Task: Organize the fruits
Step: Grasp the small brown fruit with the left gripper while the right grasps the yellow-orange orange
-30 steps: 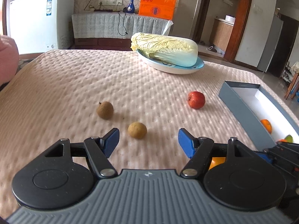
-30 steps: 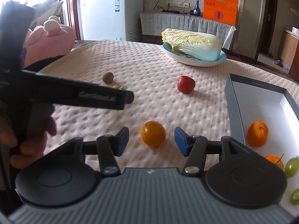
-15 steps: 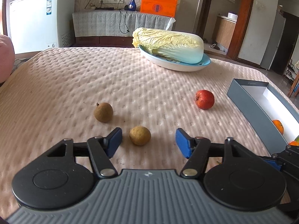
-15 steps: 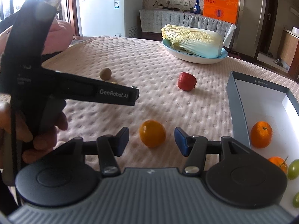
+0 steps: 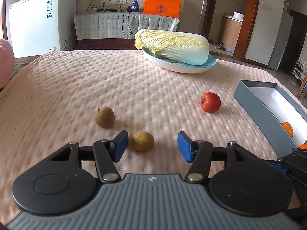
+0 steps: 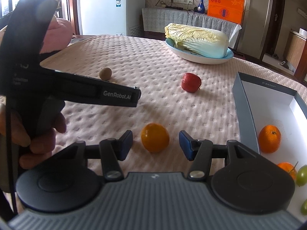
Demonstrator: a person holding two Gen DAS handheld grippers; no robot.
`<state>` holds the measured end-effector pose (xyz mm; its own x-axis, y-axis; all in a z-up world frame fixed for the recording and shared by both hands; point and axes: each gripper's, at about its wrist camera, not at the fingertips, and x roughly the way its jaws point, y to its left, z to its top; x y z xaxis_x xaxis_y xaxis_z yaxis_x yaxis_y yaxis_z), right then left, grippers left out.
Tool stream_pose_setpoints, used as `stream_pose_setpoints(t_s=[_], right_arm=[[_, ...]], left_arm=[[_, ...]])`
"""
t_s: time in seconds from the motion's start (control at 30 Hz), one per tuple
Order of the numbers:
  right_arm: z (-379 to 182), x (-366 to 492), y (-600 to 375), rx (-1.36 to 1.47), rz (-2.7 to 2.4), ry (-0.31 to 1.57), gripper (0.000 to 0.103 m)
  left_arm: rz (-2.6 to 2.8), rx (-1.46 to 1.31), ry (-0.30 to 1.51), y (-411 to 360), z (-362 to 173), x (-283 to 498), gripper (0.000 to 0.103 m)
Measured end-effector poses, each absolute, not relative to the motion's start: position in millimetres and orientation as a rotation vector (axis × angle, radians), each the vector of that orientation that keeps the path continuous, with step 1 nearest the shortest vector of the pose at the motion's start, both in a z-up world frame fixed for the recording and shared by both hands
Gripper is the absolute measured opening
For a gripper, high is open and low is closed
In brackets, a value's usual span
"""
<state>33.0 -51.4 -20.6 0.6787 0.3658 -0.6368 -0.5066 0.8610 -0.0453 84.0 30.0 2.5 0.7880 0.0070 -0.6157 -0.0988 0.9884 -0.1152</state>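
Your left gripper (image 5: 152, 144), jaws wide, brackets the near yellow fruit (image 5: 143, 141), your right gripper (image 6: 155, 142), equally wide, brackets the orange (image 6: 155, 137), each lined up for pickup toward the box (image 6: 247, 115) at right.

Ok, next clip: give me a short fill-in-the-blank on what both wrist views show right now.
1. The left gripper is open around a small ____ fruit.
2. The right gripper is open around an ____.
3. The cabbage lies on a ____.
4. The red fruit lies on the table, ____ the grey box.

Missing words: brown; orange; plate; outside
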Motion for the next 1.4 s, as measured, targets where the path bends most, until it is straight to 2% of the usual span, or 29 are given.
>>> stream_pose_setpoints(t_s=[0.13, 0.23, 0.37, 0.43, 0.5, 0.6, 0.9, 1.4], right_arm=[[-20.6, 33.3, -49.4, -0.235, 0.492, 0.657, 0.055], [-20.2, 32.8, -48.8, -0.237, 0.492, 0.657, 0.055], [-20.2, 33.5, -49.1, -0.235, 0.492, 0.659, 0.055], [-20.0, 33.5, -48.9, -0.236, 0.489, 0.657, 0.055], [-20.2, 33.9, -49.2, -0.236, 0.486, 0.657, 0.052], [-20.4, 34.0, -49.7, -0.233, 0.49, 0.659, 0.049], [-20.0, 35.3, -50.4, -0.221, 0.5, 0.668, 0.034], [-14.8, 33.0, -58.1, -0.201, 0.496, 0.677, 0.034]], left_arm=[[0.054, -0.148, 0.66, 30.1, 2.5, 83.9, 0.063], [0.057, -0.158, 0.655, 31.5, 2.5, 84.0, 0.055], [0.055, -0.169, 0.651, 32.9, 2.3, 84.2, 0.05], [0.054, -0.17, 0.65, 33.2, 2.2, 84.0, 0.039], [0.048, -0.176, 0.651, 33.8, 2.1, 84.2, 0.033], [0.047, -0.179, 0.651, 34.5, 2.0, 84.3, 0.029], [0.044, -0.193, 0.651, 34.7, 2.1, 84.6, 0.028], [0.041, -0.202, 0.657, 36.3, 9.9, 80.1, 0.028]])
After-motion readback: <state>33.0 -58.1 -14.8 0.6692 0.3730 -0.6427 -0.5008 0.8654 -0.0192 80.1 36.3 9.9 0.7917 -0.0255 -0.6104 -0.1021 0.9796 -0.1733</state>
